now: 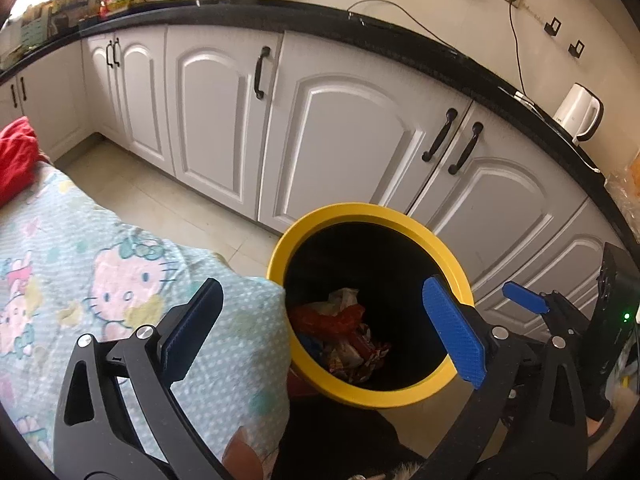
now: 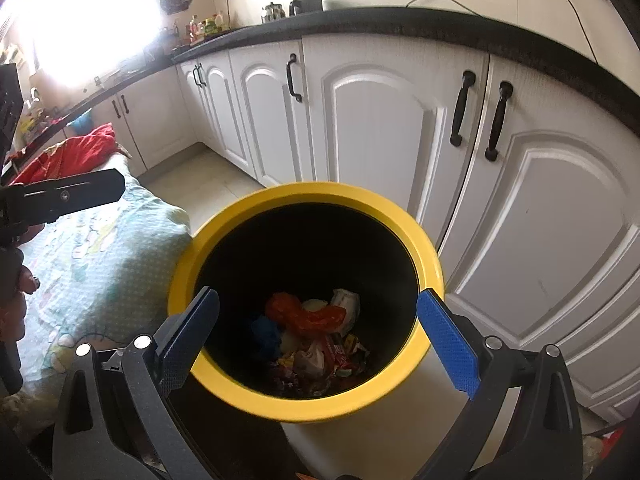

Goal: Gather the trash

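Observation:
A bin with a yellow rim point(image 1: 280, 248) point(image 2: 304, 192) and a black inside stands on the floor beside a cloth-covered table. Crumpled wrappers and bags point(image 1: 344, 332) point(image 2: 316, 336), red, orange, white and blue, lie at its bottom. My left gripper point(image 1: 322, 284) hangs open above the bin's near left edge and the table corner, nothing between its blue pads point(image 1: 452, 332). My right gripper point(image 2: 318, 294) is open straight over the bin's mouth, also empty. A blue finger point(image 1: 524, 298) of the right gripper shows at the right of the left wrist view.
The table's light blue cartoon-cat cloth point(image 1: 100, 260) point(image 2: 100, 264) touches the bin on the left, with a red cloth point(image 1: 16, 156) at its far end. White cabinets point(image 1: 340, 128) under a black counter stand close behind the bin. A white kettle point(image 1: 578, 114) is on the counter.

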`<state>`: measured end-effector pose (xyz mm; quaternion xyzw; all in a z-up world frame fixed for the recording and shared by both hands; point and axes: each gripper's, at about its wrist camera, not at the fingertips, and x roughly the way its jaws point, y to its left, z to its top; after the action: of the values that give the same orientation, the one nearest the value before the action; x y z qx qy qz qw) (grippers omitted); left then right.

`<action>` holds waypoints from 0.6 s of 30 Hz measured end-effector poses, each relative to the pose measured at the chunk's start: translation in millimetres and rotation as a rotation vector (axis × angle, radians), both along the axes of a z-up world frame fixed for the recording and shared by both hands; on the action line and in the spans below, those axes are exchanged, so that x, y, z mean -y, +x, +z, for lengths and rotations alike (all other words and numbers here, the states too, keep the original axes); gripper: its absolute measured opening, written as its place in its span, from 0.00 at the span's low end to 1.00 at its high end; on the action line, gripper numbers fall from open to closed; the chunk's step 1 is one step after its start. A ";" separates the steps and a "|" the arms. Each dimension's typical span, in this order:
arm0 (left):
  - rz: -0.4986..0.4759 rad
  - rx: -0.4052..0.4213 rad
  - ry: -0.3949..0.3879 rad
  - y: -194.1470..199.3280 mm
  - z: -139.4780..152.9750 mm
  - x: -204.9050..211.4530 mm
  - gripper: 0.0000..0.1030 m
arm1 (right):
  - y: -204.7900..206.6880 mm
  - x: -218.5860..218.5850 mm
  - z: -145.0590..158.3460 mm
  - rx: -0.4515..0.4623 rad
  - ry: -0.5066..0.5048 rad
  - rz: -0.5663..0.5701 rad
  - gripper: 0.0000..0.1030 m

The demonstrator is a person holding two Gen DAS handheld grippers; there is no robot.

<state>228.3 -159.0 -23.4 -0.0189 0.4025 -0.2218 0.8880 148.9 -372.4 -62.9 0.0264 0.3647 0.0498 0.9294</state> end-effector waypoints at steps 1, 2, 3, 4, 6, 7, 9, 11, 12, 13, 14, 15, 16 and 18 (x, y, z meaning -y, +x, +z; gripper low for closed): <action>0.006 0.010 0.004 -3.8 3.2 -3.5 0.89 | -2.1 -1.1 2.7 0.006 0.000 0.001 0.94; 0.010 0.019 0.005 -7.0 5.8 -6.6 0.89 | -5.1 -2.5 6.2 0.014 0.000 0.003 0.94; 0.013 0.024 0.005 -9.0 7.8 -8.8 0.89 | -7.0 -3.5 8.4 0.019 0.001 0.004 0.94; 0.019 0.033 0.004 -13.2 11.0 -12.7 0.89 | -9.6 -4.9 11.5 0.026 0.002 0.005 0.94; 0.027 0.049 0.005 -17.5 15.5 -16.4 0.89 | -14.6 -7.4 17.9 0.038 0.004 0.007 0.94; 0.032 0.057 0.008 -21.0 17.8 -19.0 0.89 | -16.0 -8.5 19.9 0.043 0.004 0.006 0.94; 0.043 0.074 0.010 -29.2 22.5 -25.4 0.89 | -21.1 -11.4 25.3 0.055 0.008 0.006 0.94; 0.051 0.088 0.005 -37.0 26.7 -31.5 0.89 | -26.6 -14.3 29.9 0.066 0.010 0.003 0.94; 0.054 0.096 0.006 -41.4 28.2 -34.6 0.89 | -29.3 -15.6 31.7 0.071 0.012 0.002 0.94; 0.058 0.104 0.009 -45.9 29.7 -37.6 0.89 | -32.1 -16.9 33.7 0.076 0.014 0.002 0.94; 0.061 0.114 0.012 -51.5 31.1 -40.0 0.89 | -35.4 -18.7 35.4 0.081 0.014 0.002 0.94; 0.064 0.122 0.015 -56.4 32.4 -42.2 0.89 | -39.1 -20.0 37.4 0.090 0.013 0.001 0.94; 0.068 0.129 0.018 -60.6 33.0 -43.7 0.89 | -42.7 -21.1 39.0 0.098 0.013 -0.001 0.94; 0.079 0.148 0.025 -70.8 34.9 -48.3 0.89 | -49.1 -22.1 41.7 0.110 0.015 -0.006 0.94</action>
<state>157.5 -110.7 11.4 -0.0074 0.3374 -0.1822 0.9235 99.8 -350.3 -21.3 0.0318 0.3125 0.0511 0.9480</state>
